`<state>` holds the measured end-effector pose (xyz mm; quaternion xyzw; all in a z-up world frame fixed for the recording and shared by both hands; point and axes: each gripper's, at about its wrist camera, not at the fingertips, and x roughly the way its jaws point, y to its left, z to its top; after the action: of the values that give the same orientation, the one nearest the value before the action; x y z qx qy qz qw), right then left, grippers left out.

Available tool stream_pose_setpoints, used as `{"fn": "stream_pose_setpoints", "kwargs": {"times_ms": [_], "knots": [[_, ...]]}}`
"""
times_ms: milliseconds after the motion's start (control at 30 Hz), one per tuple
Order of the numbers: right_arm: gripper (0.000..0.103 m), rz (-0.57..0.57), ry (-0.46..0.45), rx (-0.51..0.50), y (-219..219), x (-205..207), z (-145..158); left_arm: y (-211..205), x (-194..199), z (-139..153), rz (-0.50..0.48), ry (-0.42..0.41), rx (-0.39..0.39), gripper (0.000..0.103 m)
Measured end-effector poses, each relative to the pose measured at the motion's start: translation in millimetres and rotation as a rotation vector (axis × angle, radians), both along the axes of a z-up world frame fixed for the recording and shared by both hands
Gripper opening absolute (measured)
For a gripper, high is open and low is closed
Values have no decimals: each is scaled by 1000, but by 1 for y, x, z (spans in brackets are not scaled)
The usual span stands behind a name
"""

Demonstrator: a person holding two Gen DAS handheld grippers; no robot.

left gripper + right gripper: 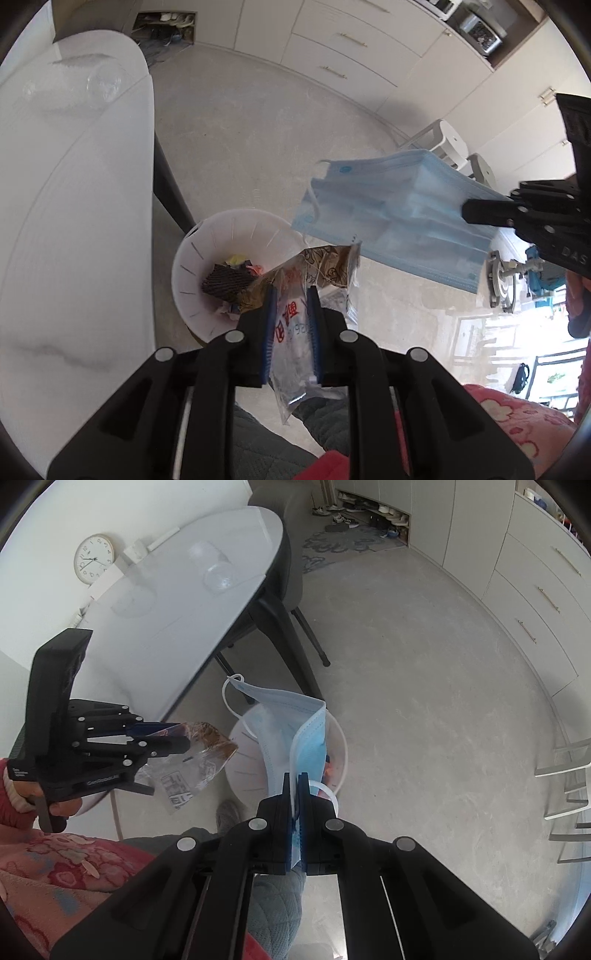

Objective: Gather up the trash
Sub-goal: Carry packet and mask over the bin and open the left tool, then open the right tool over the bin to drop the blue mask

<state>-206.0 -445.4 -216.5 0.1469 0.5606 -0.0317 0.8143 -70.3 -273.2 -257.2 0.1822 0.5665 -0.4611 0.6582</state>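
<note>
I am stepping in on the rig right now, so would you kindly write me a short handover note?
Left gripper: a clear plastic wrapper sits between its fingers, over the white bin; whether the pads press on it is unclear.
Right gripper: shut on a blue face mask, hanging above the same bin.
Bin: on the floor beside the table, already holding several scraps.
Done: both pieces picked up and brought over the bin.
Left: drop the wrapper and the mask in. A clear plastic cup lies on the table; probably collect it next.
</note>
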Motion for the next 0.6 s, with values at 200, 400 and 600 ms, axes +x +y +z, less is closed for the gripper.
{"fn": "stream_pose_setpoints", "kwargs": {"times_ms": [200, 400, 600], "knots": [[4, 28, 13, 18, -12, 3, -15, -7, 4, -15, 84, 6, 22, 50], [4, 59, 9, 29, -15, 10, -20, 6, 6, 7, 175, -35, -13, 68], [6, 101, 11, 30, -5, 22, -29, 33, 11, 47, 276, -110, -24, 83]]}}
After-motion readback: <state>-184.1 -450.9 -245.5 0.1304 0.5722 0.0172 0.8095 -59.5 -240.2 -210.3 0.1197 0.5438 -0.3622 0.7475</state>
